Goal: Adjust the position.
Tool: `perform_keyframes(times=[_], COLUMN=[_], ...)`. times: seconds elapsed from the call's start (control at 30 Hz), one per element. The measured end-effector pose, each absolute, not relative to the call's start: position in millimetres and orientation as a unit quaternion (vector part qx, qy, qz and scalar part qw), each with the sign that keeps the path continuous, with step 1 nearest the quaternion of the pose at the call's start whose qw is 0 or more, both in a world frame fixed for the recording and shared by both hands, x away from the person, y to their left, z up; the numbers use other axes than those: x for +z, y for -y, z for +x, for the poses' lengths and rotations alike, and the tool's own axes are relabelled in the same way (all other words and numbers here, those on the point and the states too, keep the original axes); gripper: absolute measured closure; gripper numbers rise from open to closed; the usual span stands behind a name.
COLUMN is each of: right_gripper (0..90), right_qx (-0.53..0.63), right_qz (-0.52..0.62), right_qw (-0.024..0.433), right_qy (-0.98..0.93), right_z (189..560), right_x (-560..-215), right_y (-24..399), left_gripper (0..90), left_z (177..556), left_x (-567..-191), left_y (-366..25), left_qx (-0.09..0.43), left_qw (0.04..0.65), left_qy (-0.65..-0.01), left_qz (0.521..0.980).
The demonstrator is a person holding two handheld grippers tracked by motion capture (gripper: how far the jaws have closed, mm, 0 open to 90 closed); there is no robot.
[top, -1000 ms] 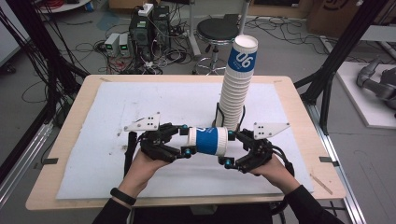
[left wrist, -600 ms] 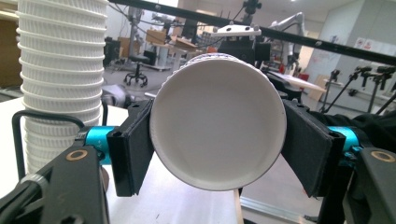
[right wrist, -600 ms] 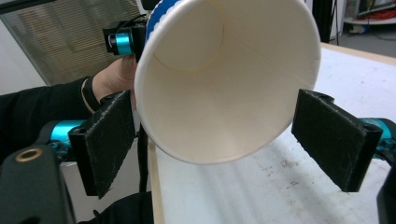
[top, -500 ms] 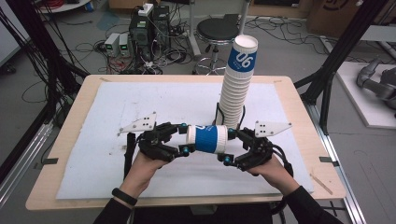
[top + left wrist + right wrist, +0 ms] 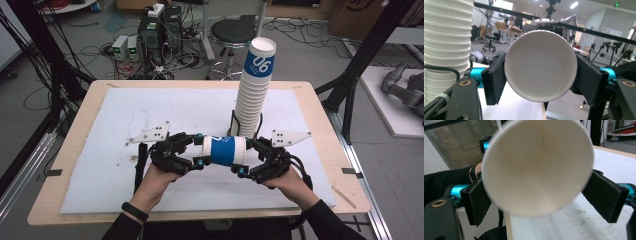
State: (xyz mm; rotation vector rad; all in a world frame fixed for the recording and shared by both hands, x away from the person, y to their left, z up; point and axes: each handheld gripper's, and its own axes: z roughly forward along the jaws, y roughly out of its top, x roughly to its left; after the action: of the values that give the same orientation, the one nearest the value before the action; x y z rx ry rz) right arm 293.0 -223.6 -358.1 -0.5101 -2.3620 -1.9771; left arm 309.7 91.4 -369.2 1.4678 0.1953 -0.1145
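Observation:
A white paper cup (image 5: 223, 150) with a blue band lies level above the white mat, held between both grippers. My left gripper (image 5: 200, 149) is shut on its base end; in the left gripper view the cup's round bottom (image 5: 540, 65) sits between the two black jaws of that gripper (image 5: 541, 80), pads pressed on its sides. My right gripper (image 5: 244, 156) is shut on the rim end; in the right gripper view the cup's open mouth (image 5: 536, 167) faces the camera between that gripper's (image 5: 541, 201) jaws. A tall stack of like cups (image 5: 255, 95) stands just behind.
The stack (image 5: 446, 37) leans slightly and stands in a black wire holder on the white mat (image 5: 150, 110), which covers the wooden table (image 5: 330, 125). Beyond the far edge are a stool (image 5: 232, 32), computers and cables on the floor.

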Motion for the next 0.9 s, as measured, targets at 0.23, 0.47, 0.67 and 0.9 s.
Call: perform_keyframes(times=[0.23,0.47,0.67,0.9], right_gripper=[16.7,19.7,20.8,20.8], right_qx=[-0.632,-0.616,-0.597,-0.56], right_qz=[-0.151,-0.134,-0.12,-0.102], right_qw=[0.001,0.008,0.008,0.005], right_qy=[0.761,0.776,0.793,0.822], right_z=[292,294,293,291], right_x=[-356,-357,-360,-361], right_y=[226,228,225,221], left_gripper=[30.2,27.0,23.5,23.9], left_z=[309,304,300,298], left_x=[-370,-357,-351,-351], left_y=[-90,-87,-81,-73], left_qx=[-0.056,-0.031,-0.012,-0.015], left_qw=[0.726,0.664,0.593,0.523], left_qy=[-0.089,-0.077,-0.074,-0.058], left_qz=[0.679,0.743,0.802,0.85])
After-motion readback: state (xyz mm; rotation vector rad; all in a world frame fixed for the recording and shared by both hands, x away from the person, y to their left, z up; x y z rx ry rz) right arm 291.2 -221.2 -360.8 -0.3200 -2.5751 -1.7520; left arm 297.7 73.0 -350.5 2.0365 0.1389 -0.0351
